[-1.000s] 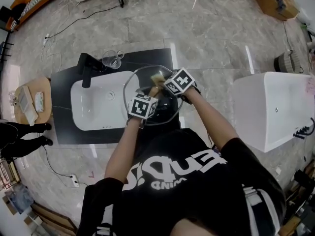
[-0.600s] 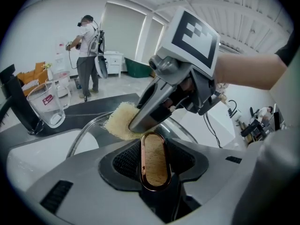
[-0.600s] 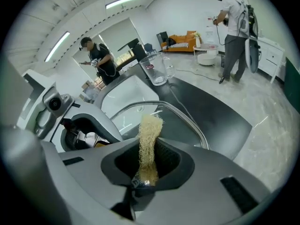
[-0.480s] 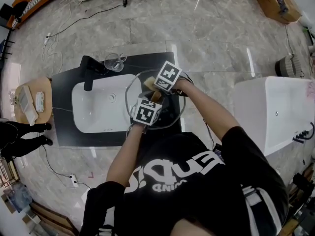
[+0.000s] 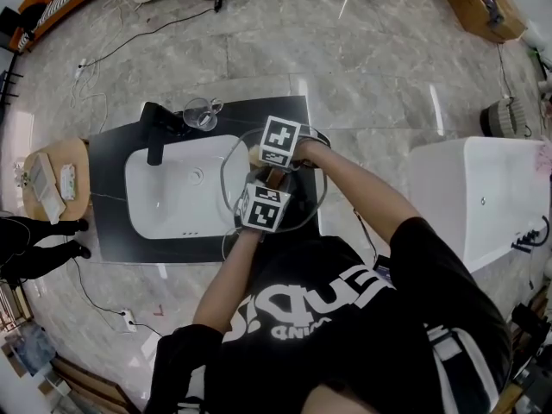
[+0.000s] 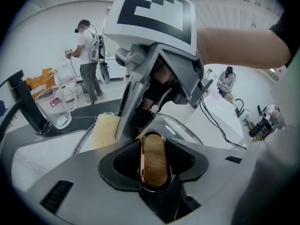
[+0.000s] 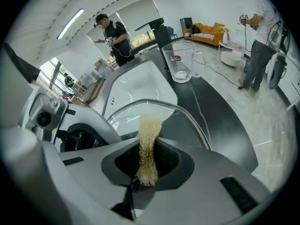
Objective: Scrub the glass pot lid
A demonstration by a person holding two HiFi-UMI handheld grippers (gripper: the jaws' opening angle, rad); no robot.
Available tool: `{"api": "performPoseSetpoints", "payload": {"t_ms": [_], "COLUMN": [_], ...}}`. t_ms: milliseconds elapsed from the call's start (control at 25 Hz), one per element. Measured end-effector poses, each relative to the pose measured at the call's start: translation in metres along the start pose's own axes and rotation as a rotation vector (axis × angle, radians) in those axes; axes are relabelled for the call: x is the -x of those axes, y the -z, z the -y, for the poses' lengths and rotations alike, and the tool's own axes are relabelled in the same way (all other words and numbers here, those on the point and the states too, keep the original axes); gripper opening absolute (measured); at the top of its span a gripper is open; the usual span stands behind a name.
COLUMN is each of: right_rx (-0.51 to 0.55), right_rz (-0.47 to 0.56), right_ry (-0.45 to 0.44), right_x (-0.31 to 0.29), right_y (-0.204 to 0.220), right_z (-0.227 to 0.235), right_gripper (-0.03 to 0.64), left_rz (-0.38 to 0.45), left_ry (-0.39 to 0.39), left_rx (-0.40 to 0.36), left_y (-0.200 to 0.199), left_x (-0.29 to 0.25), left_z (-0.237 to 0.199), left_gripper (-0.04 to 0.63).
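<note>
Glass pot lid (image 5: pixel 302 198) is round, clear and metal-rimmed.

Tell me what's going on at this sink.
A person stands at the white sink with a hand-held gripper in each hand. The left hand-held gripper is clamped on the wooden knob of a glass pot lid, holding it up by the basin's edge. The right hand-held gripper grips a yellowish scrub pad, its end at the lid's glass near the rim. A glass jug stands by the faucet.
</note>
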State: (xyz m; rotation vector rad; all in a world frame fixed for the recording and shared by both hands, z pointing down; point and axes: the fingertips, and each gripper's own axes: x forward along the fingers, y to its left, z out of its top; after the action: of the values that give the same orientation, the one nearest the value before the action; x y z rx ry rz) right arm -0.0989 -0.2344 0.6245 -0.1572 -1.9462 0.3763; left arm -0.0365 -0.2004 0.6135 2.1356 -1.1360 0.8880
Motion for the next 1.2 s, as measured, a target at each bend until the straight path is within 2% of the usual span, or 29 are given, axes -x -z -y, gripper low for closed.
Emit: {"api": "performPoseSetpoints", "payload": {"t_ms": [320,480,720,880,1200], "right_rx": [0.008,0.086,0.173,0.225,0.333], "right_rz": [-0.018,-0.063,-0.067,-0.099,-0.253], "right_ry": [-0.046,-0.067,-0.062,-0.116,-0.239], "right_x": [-0.009,-0.006,-0.002,-0.017,-0.051], "right_y": [-0.013,-0.02,-0.054,-0.07,-0.067], "right_z": [-0.005,-0.009,-0.015,-0.034,-0.064], "right_gripper": [0.046,0.046,0.046,0.046,0.047], "left_rz": [0.024,0.022,0.036,0.041,0.064], "left_ry": [-0.03,-0.025,-0.028,-0.035,-0.05], "left_rx": [0.01,0.007,0.009,0.012,0.016], "left_y": [0.001,-0.001,-0.003,-0.002,-0.002], "left_x": [0.0,-0.001,0.0,0.001,0.001], "left_z": [0.001,0.003,0.002,0.001,-0.001], "left_gripper": [0.183,0.183,0.183,0.183,0.183]}}
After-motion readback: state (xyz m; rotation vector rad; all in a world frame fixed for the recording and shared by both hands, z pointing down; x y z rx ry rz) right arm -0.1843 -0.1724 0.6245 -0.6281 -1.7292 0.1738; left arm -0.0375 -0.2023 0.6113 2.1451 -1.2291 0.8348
